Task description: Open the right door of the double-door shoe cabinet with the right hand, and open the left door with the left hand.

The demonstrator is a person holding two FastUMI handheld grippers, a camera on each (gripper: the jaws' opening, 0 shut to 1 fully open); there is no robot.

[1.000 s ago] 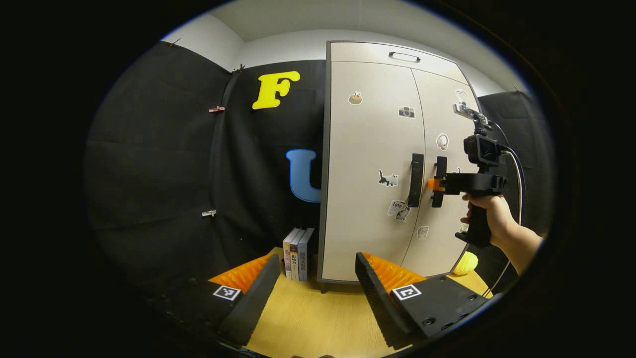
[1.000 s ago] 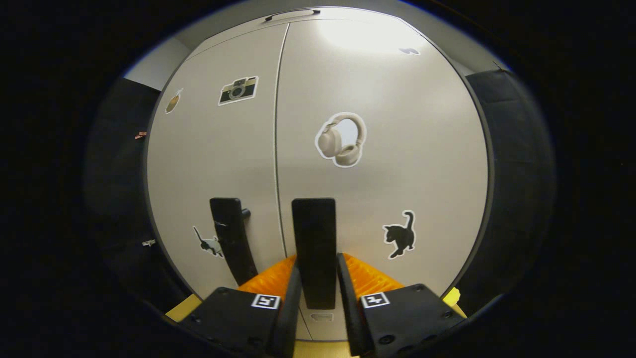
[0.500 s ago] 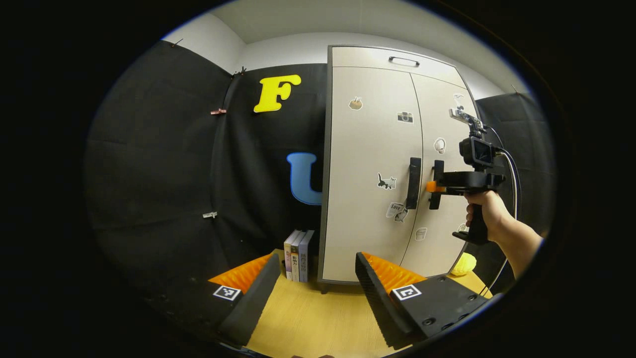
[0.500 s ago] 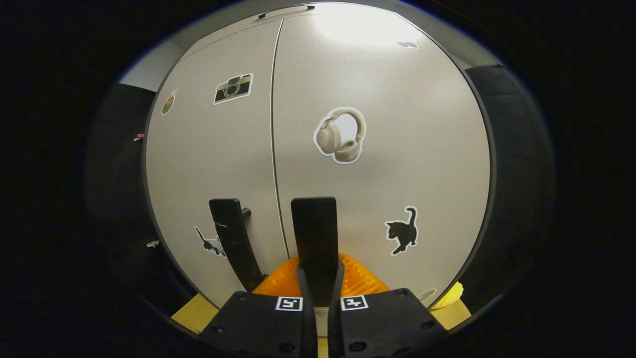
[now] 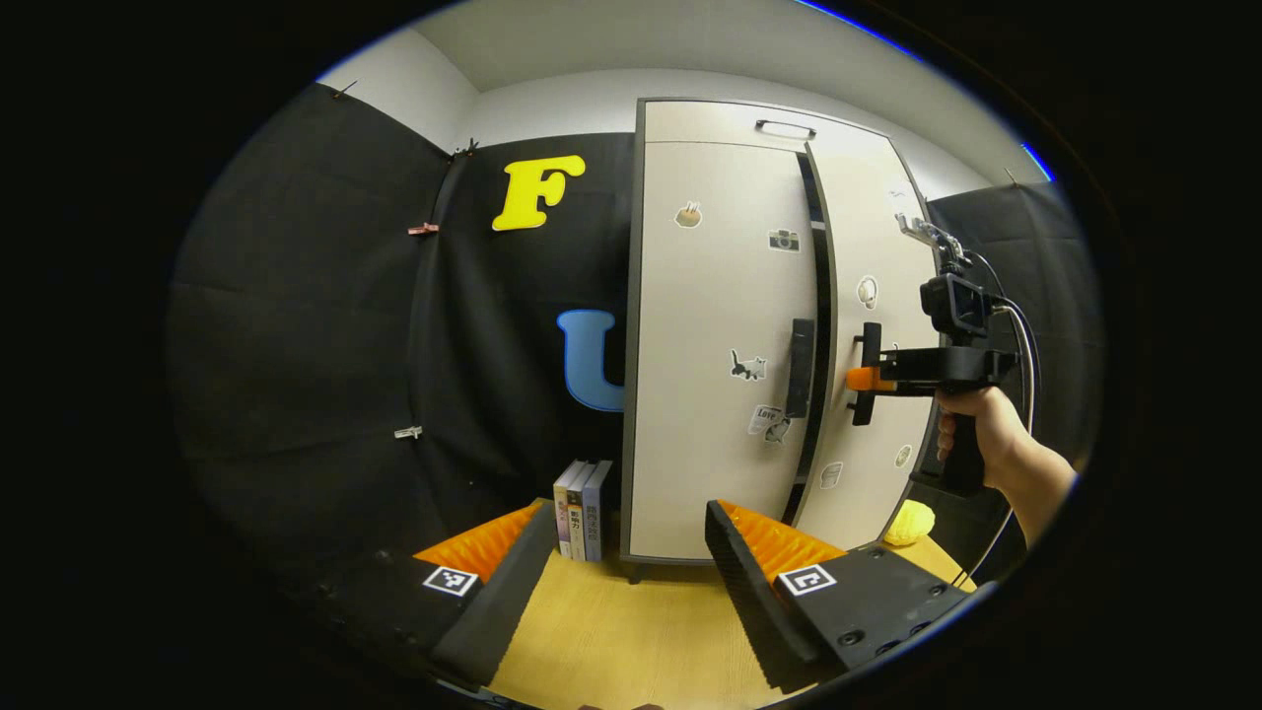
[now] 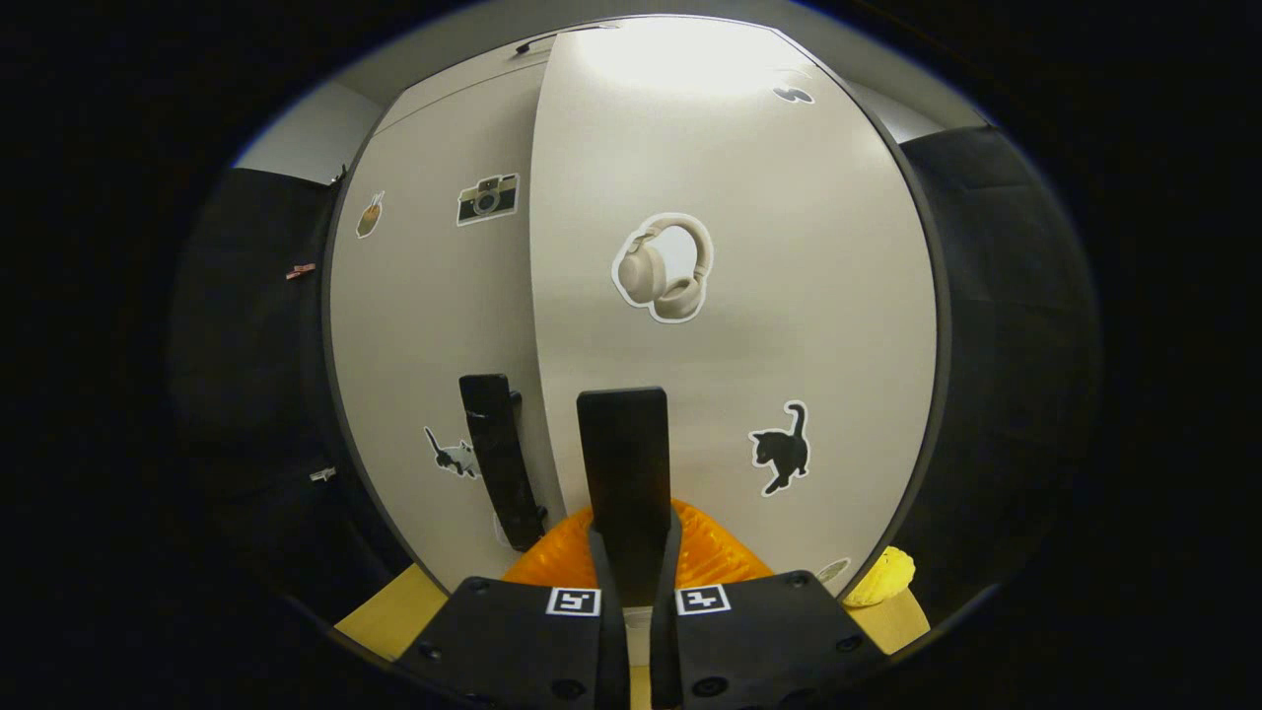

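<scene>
The beige shoe cabinet (image 5: 690, 128) stands on the table, stickers on both doors. Its right door (image 6: 769, 247) is ajar, with a dark gap showing beside the shut left door (image 5: 710, 296). My right gripper (image 6: 634, 534) is shut on the right door's black vertical handle (image 6: 623, 454), both fingers pressing its lower part. In the left gripper view, the right gripper (image 5: 860, 380) holds that handle (image 5: 868, 345) from the right. The left door's handle (image 5: 800, 367) is free. My left gripper (image 5: 631, 523) is open, well short of the cabinet, with nothing between its fingers.
Three books (image 5: 582, 508) stand against the cabinet's left side on the wooden table (image 5: 631, 631). A yellow lumpy object (image 5: 908, 523) lies at the cabinet's right foot. A hand (image 5: 976, 424) holds the right gripper's grip, with a cable trailing behind.
The right gripper's fingers closed on the right handle, then drew the right door outward, opening a dark gap between the doors. The left gripper has barely moved.
</scene>
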